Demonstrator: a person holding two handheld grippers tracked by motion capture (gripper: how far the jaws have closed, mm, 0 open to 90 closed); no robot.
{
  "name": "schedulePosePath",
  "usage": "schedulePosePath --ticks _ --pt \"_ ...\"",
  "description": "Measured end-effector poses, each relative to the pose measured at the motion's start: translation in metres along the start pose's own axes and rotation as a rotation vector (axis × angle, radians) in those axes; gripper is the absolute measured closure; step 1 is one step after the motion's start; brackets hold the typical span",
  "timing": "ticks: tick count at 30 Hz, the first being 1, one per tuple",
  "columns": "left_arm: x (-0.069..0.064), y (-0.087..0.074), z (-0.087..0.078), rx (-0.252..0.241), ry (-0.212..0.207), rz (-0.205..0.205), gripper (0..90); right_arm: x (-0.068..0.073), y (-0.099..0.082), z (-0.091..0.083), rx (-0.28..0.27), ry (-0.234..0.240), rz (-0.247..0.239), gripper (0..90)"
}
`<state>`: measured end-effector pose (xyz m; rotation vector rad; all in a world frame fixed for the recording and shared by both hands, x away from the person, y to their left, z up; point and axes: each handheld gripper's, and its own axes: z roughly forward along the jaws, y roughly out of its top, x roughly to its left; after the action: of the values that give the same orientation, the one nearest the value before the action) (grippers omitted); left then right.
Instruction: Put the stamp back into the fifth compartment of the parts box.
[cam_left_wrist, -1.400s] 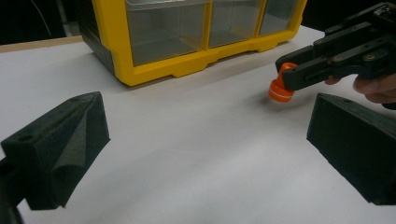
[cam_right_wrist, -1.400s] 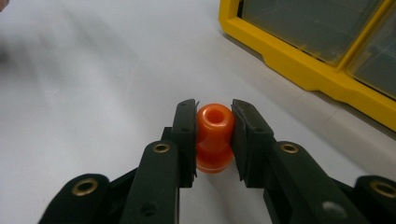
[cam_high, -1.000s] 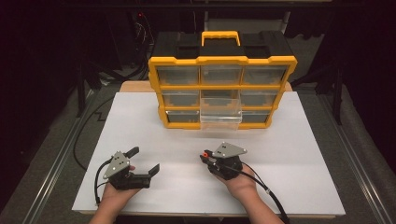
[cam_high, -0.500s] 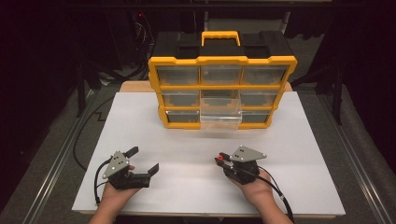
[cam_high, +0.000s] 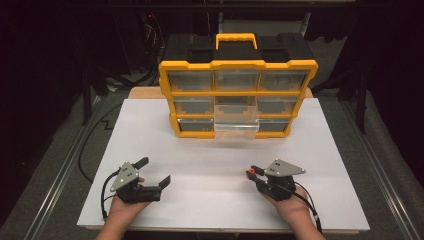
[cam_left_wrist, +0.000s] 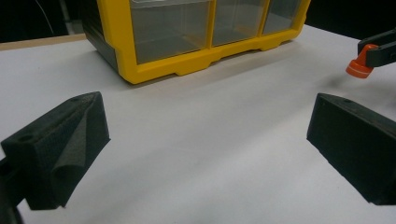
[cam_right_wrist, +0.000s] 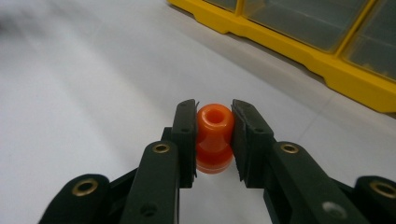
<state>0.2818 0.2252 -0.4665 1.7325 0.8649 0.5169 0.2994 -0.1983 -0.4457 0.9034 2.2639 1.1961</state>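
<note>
A yellow and black drawer organizer (cam_high: 237, 65) stands at the back of the white table, with one clear drawer (cam_high: 236, 122) in its middle column pulled out. My right gripper (cam_high: 252, 172) is near the front right and is shut on a small orange plastic piece (cam_high: 253, 171). In the right gripper view that orange piece (cam_right_wrist: 215, 135) sits upright between the pads of the right gripper (cam_right_wrist: 214, 112), hole facing the camera. My left gripper (cam_high: 156, 170) rests at the front left, open and empty. In its own view the left gripper (cam_left_wrist: 208, 112) has its jaws wide apart, and the orange piece (cam_left_wrist: 359, 67) shows at the right.
The organizer's yellow base (cam_left_wrist: 154, 65) is ahead of the left gripper, and its lower frame (cam_right_wrist: 327, 65) is ahead and to the right of the right gripper. White tabletop (cam_high: 215, 160) lies between grippers and organizer. Cables trail off the table's left side.
My right gripper has moved to the right and slightly nearer the front edge, still holding the orange piece. The left gripper has stayed put.
</note>
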Motion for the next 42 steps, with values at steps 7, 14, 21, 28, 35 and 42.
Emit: schedulePosePath --ticks 7,14,21,28,35,42 --pt "0.0 0.0 -0.001 0.003 0.001 0.0 0.3 -0.011 -0.009 -0.014 -0.007 -0.025 0.019 73.4" --pt "0.001 0.0 0.0 0.003 0.006 -0.002 0.3 -0.019 -0.018 -0.025 -0.006 -0.042 0.031 73.4" --pt "0.0 0.0 -0.001 0.001 0.011 -0.002 0.3 -0.025 -0.023 -0.035 -0.014 -0.052 0.044 73.4" --pt "0.001 -0.001 0.001 0.002 0.014 -0.007 0.3 -0.025 -0.021 -0.034 -0.016 -0.035 0.041 73.4" --pt "0.001 0.0 0.001 -0.008 0.021 -0.021 0.3 -0.026 -0.013 -0.032 0.005 -0.025 0.022 73.5" --pt "0.003 -0.001 0.002 -0.001 0.02 -0.021 0.3 -0.029 -0.003 -0.025 0.073 -0.007 0.031 73.5"
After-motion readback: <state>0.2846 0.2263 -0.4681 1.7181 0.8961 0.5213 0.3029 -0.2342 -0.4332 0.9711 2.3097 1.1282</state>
